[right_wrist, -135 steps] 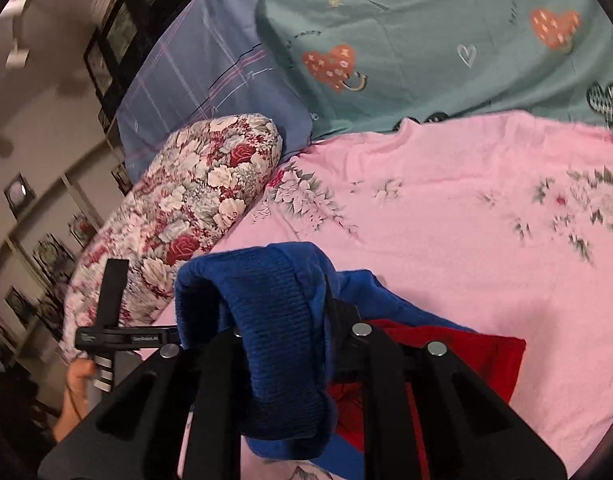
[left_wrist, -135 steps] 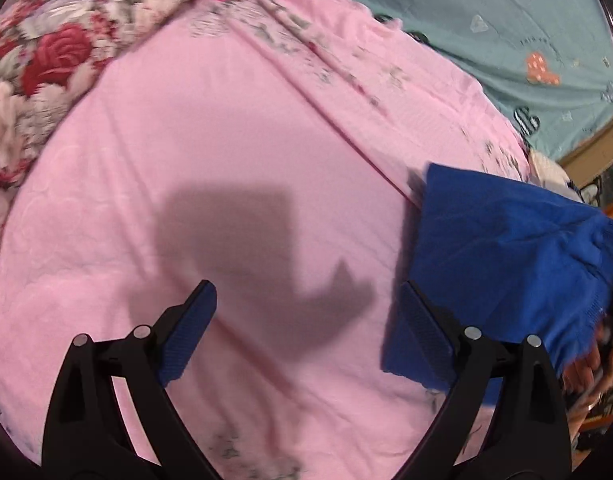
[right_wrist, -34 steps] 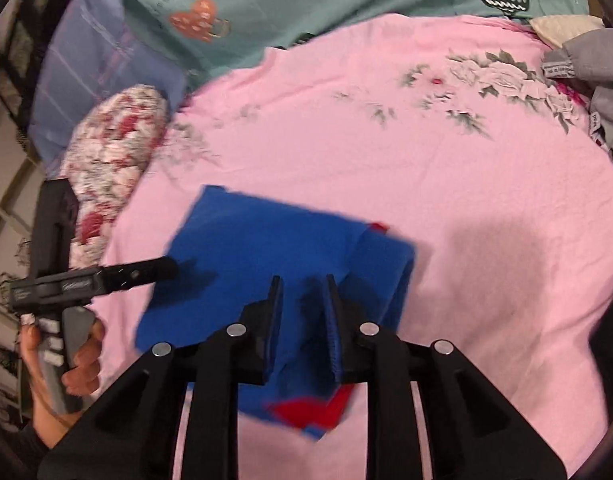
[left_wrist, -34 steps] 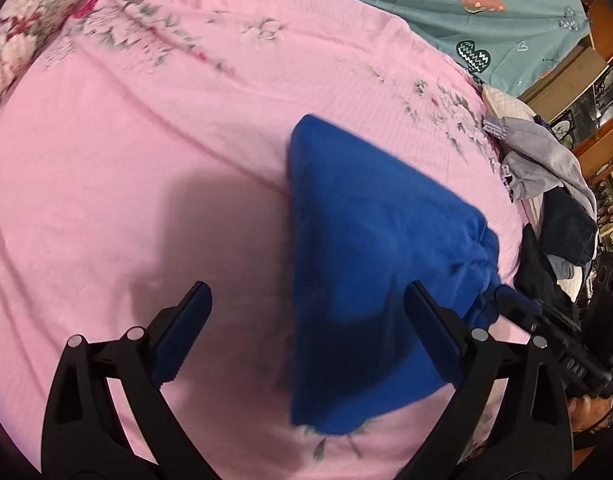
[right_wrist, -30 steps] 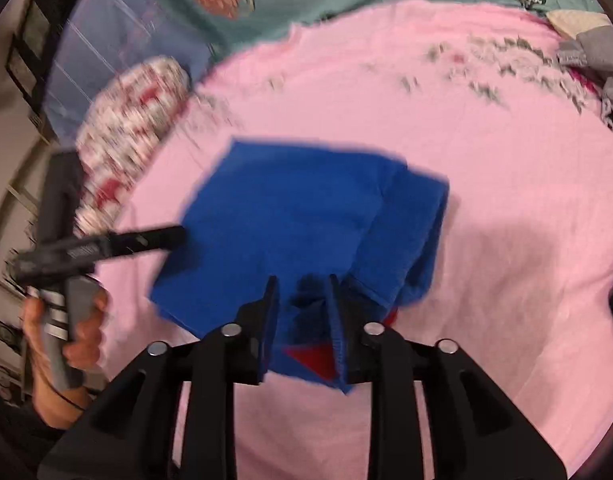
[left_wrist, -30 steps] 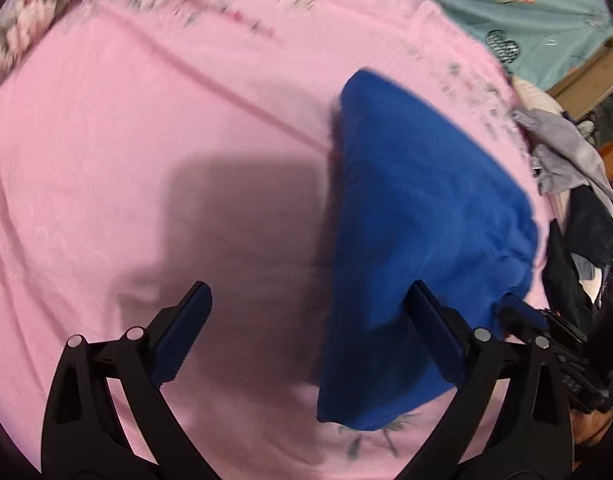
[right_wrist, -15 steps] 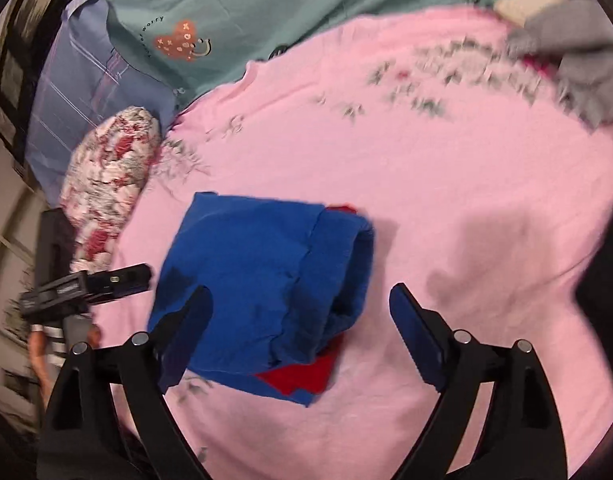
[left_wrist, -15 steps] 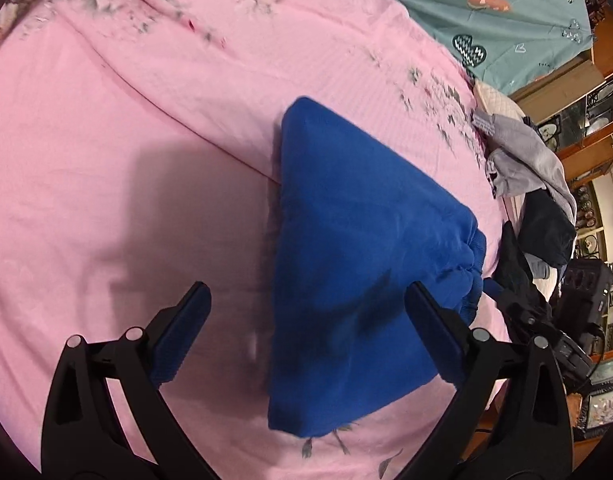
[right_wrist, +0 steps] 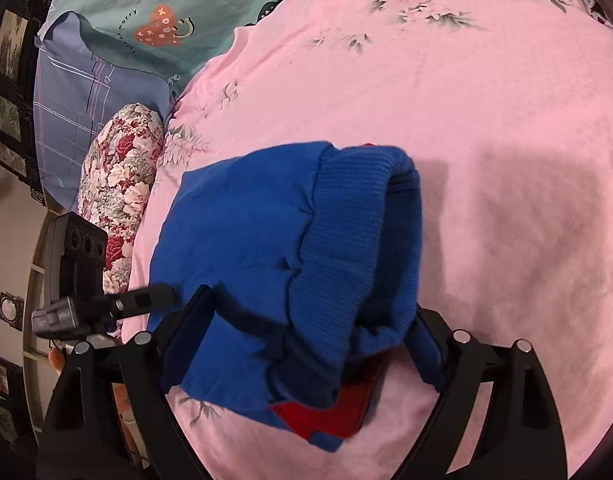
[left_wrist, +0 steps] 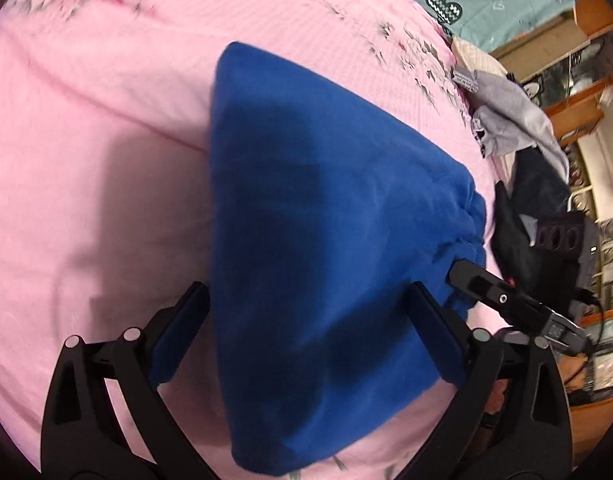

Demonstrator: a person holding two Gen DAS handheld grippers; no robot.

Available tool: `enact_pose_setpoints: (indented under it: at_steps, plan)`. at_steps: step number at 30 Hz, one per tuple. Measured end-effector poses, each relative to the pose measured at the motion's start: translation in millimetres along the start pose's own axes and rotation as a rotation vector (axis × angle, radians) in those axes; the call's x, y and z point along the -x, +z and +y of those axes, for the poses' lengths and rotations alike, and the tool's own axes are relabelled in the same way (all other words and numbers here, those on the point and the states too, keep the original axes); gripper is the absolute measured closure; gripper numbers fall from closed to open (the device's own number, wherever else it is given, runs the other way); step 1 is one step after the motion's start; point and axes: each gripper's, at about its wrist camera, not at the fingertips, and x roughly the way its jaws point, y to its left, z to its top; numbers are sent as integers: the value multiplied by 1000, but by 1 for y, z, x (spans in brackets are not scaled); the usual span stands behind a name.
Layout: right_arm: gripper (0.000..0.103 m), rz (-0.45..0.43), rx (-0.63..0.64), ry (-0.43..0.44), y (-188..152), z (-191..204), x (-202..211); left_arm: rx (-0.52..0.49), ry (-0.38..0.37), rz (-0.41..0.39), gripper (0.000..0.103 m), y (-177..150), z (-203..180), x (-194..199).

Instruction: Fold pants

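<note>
The blue pants [left_wrist: 326, 220] lie folded into a compact bundle on the pink bed sheet [left_wrist: 86, 140]. In the right wrist view the pants [right_wrist: 266, 248] show a ribbed waistband [right_wrist: 358, 232] on the right and a red patch [right_wrist: 326, 416] at the near edge. My left gripper [left_wrist: 306, 344] is open, its jaws either side of the bundle's near end. My right gripper [right_wrist: 302, 340] is open, its jaws either side of the waistband end. Each gripper shows in the other's view, the right one [left_wrist: 514, 304] and the left one [right_wrist: 106, 304].
A floral pillow [right_wrist: 122, 192] and a blue checked pillow [right_wrist: 78, 92] lie at the bed's head, with a teal quilt [right_wrist: 166, 4] behind. A heap of grey and dark clothes [left_wrist: 518, 128] sits at the bed's far edge beside wooden shelving [left_wrist: 586, 40].
The right gripper was shut on the pants' waistband a second ago and has opened and let it go. Both grippers have moved closer to the folded bundle.
</note>
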Motion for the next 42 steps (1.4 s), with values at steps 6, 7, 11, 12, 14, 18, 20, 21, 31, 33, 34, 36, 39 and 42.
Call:
enact_pose_setpoints:
  at_steps: [6, 7, 11, 12, 14, 18, 20, 21, 31, 33, 34, 36, 39, 42]
  plan:
    - [50, 8, 90, -51, -8, 16, -5, -67, 58, -22, 68, -2, -15, 4]
    - [58, 8, 100, -37, -8, 18, -4, -73, 52, -34, 70, -3, -16, 10]
    - [67, -13, 184, -58, -4, 41, 4, -127, 82, -142, 73, -9, -36, 42]
    - [68, -29, 219, -53, -1, 52, 10, -147, 98, -186, 73, -9, -41, 54]
    - [68, -79, 303, -54, 7, 78, 26, -169, 103, -287, 73, -4, -50, 87]
    - [68, -228, 474, -53, 37, 137, 59, -192, 106, -498, 70, 22, -53, 151]
    - [68, -300, 564, -52, 57, 167, 66, -177, 118, -552, 67, 45, -44, 168]
    - [68, -318, 600, -48, 68, 179, 64, -167, 125, -560, 66, 58, -38, 172]
    - [67, -214, 519, 11, 185, 164, -72, 14, 210, -489, 66, 186, 72, 93]
    - [67, -183, 500, 3, 198, 155, -101, 32, 226, -459, 66, 196, 90, 70]
    - [67, -170, 504, -18, 203, 149, -118, 61, 229, -429, 66, 202, 102, 56]
    - [65, -120, 507, -76, 209, 136, -146, 138, 237, -381, 49, 206, 125, 32]
    - [41, -68, 435, -148, 211, 106, -168, 181, 196, -419, 32, 200, 143, 25]
    - [26, -79, 399, -117, 210, 89, -158, 174, 212, -399, 27, 195, 142, 29]
